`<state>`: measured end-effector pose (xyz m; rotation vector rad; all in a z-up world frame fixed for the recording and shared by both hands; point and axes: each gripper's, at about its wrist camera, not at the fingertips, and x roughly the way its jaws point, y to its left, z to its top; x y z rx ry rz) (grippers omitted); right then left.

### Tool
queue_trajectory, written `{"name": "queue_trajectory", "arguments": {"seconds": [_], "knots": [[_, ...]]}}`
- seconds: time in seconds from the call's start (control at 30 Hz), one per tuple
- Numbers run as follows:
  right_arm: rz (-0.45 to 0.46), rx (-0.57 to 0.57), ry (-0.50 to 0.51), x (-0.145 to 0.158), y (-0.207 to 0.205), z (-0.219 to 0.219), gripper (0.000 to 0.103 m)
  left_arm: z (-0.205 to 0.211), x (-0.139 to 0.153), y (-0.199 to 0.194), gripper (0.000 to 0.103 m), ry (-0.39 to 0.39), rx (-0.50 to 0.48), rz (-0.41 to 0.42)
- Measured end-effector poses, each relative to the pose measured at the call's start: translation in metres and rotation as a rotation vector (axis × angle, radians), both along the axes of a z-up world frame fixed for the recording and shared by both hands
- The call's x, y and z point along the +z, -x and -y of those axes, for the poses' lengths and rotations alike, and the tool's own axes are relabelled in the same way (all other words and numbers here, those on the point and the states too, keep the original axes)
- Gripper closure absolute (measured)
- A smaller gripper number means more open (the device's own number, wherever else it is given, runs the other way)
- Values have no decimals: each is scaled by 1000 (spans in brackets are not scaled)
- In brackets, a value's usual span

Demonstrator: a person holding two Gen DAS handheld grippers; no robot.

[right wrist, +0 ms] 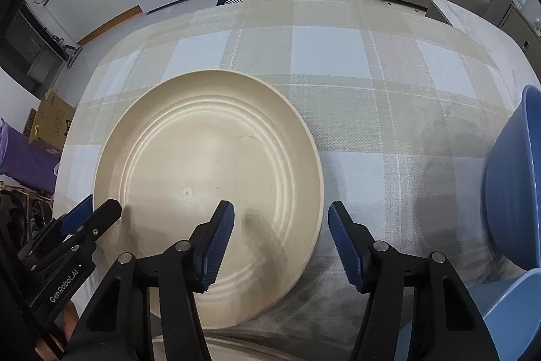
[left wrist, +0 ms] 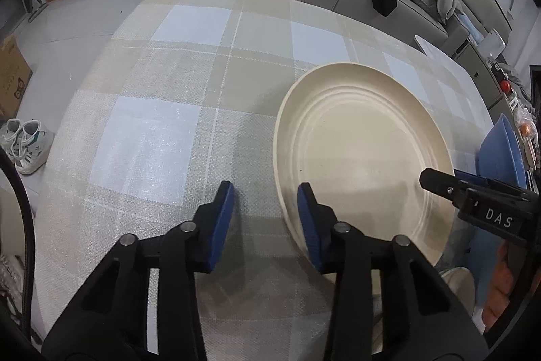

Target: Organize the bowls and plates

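Left wrist view: left gripper (left wrist: 265,197) points down at the checked tablecloth (left wrist: 162,110). Blue pads (left wrist: 223,225) stand apart, a strip of bare cloth between them. Left pad is over cloth only; right pad sits at the cream plate's (left wrist: 365,151) near-left rim, at about 8 o'clock on the plate. Cannot tell if that pad touches the rim. Nothing pinched. Plate lies flat on the table at 3 o'clock from the gripper. Right gripper's black finger enters at 4 o'clock of the plate, over its rim. Blue bowl (left wrist: 500,151) is past the plate at the frame's 3 o'clock edge.

Right wrist view: left gripper (right wrist: 93,213) shows at 8 o'clock of the plate (right wrist: 203,158), at its rim. Right gripper (right wrist: 280,215) has fingers spread, straddling the plate's right rim at about 4 o'clock: left pad (right wrist: 219,246) over the plate's inside, right pad outside over cloth (right wrist: 372,110). Rim is between the pads, not clamped. Blue bowl (right wrist: 514,185) sits at 3 o'clock, well apart from the plate.
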<state>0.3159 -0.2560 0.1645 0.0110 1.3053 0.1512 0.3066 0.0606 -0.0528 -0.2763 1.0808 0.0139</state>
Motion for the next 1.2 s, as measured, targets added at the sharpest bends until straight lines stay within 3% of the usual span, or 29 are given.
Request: {"name": "queue_trajectory", "arguments": {"seconds": [0.1, 0.23, 0.67, 1.2], "knots": [[1, 2, -1, 0, 1, 0, 54, 2, -1, -1, 84, 19, -20, 10], [21, -12, 24, 1, 2, 1, 70, 11, 1, -1, 93, -20, -44, 24], [39, -15, -2, 5, 7, 2, 70, 7, 8, 9, 93, -50, -35, 58], [113, -18, -45, 47, 35, 12, 70, 17, 55, 50, 92, -81, -46, 134]]}}
